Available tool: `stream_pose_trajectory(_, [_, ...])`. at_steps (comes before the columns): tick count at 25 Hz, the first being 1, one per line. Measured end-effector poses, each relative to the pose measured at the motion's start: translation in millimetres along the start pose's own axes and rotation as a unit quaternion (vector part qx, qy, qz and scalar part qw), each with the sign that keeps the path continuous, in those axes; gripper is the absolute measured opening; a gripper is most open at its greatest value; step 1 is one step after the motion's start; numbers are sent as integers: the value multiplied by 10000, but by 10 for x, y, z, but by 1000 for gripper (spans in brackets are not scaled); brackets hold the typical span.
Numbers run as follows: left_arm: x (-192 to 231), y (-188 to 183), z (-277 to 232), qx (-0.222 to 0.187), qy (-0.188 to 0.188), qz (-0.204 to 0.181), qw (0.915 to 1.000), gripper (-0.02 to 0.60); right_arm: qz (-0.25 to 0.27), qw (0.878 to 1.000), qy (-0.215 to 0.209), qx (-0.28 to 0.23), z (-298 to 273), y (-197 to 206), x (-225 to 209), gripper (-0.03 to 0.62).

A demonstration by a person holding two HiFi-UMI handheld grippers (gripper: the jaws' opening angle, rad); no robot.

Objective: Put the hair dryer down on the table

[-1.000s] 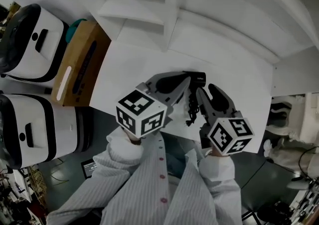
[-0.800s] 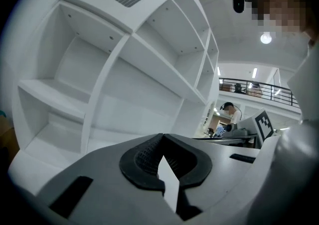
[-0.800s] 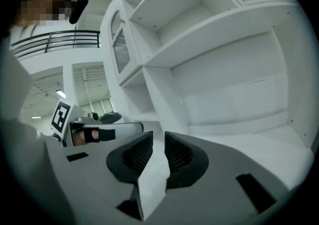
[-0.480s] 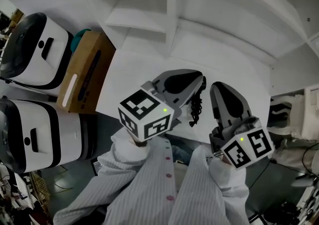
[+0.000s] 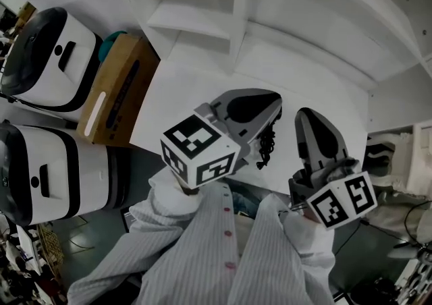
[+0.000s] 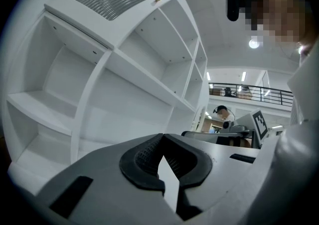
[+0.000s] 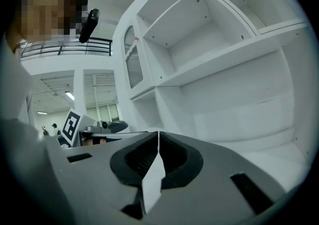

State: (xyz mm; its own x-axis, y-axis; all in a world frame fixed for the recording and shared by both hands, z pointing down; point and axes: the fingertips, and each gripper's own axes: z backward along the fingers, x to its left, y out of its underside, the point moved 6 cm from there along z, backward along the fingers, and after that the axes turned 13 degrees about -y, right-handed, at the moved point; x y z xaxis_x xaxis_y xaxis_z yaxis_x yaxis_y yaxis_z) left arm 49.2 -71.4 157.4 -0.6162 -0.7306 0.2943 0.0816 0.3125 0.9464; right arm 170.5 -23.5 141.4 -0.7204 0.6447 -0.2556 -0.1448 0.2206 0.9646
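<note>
Of the hair dryer I see only its black coiled cord, lying on the white table between my two grippers; the left gripper covers the rest. My left gripper hovers above that spot, and in the left gripper view its jaws meet at the tips with nothing between them. My right gripper is raised to the right of the cord. Its jaws have just been closing and now stand shut and empty. Both point level toward the white shelves.
A white shelf unit stands at the back of the table. Left of the table sit a brown cardboard box and two white, black-trimmed appliances. The person's striped sleeves fill the bottom of the head view.
Both grippers have risen toward the head camera. The right gripper's jaws have closed, and it has drawn away to the right of the cord. The cord stays on the table.
</note>
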Motion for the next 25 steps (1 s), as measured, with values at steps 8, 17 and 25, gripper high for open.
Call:
stream_pose_trajectory(8, [-40,49,-31,83,48,6,10000,11,44,10000,-44,56,7,5,-6,15])
stream_pose_trajectory(17, [-34,134,-43,174,20,105,9998,11,-59,10000,-6,70,55,75,-11,15])
stream_pose_trajectory(25, [55,98,16,403,-31,-250,9989,11,-66,9999,19,110,87,98,-2,15])
